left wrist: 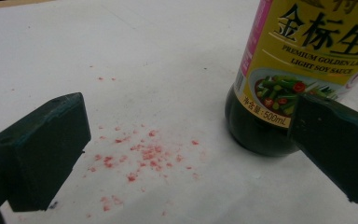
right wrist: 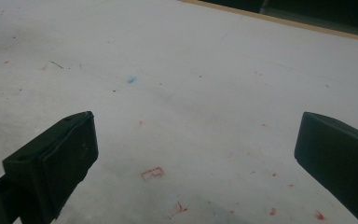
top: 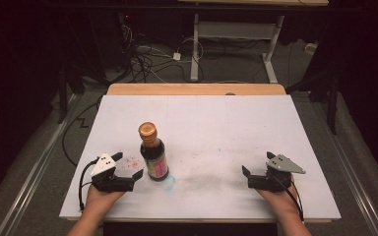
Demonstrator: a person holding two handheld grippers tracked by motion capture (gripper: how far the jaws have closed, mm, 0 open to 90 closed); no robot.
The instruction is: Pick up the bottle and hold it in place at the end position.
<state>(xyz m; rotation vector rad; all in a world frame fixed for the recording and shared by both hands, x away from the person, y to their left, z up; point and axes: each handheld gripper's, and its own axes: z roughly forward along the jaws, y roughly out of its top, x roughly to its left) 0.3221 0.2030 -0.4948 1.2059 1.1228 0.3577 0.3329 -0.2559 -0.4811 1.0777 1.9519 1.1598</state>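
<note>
From above, a bottle (top: 153, 153) of soy sauce stands upright on the white table (top: 216, 123), toward the near left, its long axis vertical and its copper-coloured cap (top: 147, 130) pointing straight up. The left gripper (top: 126, 167) rests on the table just beside it, jaws apart, empty, opening toward the bottle's lower body. The right gripper (top: 257, 163) sits well apart on the near right, jaws also spread, nothing between them. A hand (top: 102, 195) backs each one from the table's near edge.

Through the left gripper view, the bottle (left wrist: 303, 70) looms close at the right, its dark base partly behind the right-hand jaw, though I can't say whether that jaw touches it. The label (left wrist: 317, 51) reads light soy sauce, 500 mL, and the liquid looks dark right to the bottom. I'd judge it full or nearly so: heavy for its width, rigid, smooth, likely glass or hard plastic, so slippery and prone to toppling if nudged high. The labelled mid-body looks the safest place to clamp, low enough to keep it steady. Red specks (left wrist: 142, 154) dot the table between the jaws.

Through the right gripper view, the jaws stand wide over bare, faintly stained table (right wrist: 182, 84).
</note>
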